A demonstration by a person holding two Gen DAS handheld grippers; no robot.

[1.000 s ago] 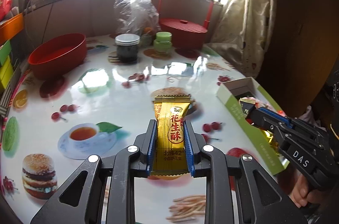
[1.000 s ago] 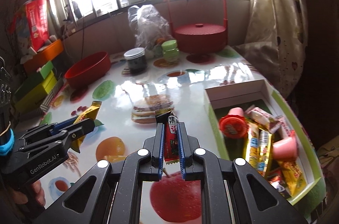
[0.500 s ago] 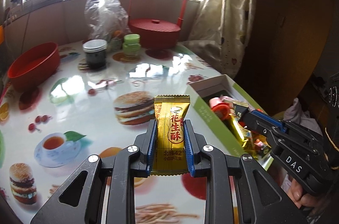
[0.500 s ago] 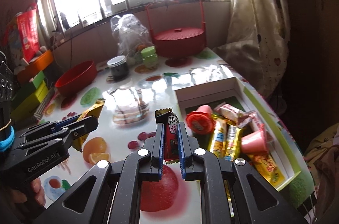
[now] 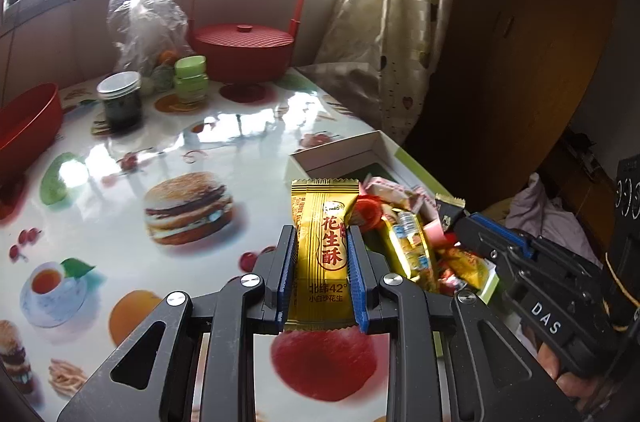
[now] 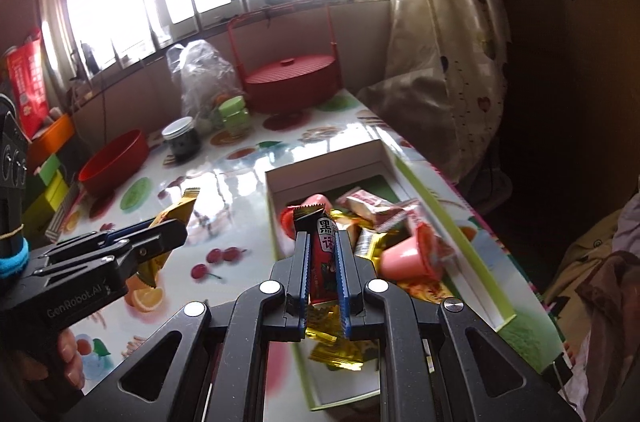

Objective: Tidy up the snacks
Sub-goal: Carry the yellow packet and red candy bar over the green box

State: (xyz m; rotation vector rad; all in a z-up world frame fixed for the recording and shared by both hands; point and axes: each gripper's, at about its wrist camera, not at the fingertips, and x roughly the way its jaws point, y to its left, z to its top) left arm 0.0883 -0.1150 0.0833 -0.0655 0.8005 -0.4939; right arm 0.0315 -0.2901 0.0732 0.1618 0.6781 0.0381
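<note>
Carrying snacks: right gripper [image 6: 323, 254] clamps red bar [image 6: 323, 258], left gripper [image 5: 322, 262] gold wafer [image 5: 323, 254]; release squarely over box [image 6: 444, 218] at 1 o'clock.

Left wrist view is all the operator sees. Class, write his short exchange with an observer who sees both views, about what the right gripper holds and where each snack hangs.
Operator: What is the right gripper holding?
Observer: The right gripper has its jaws shut on a red-and-black bar, over the left edge of the box.
Operator: Is my gold pack over the box too?
Observer: No. The left gripper holds the gold pack over the table, clear of the box.
</note>
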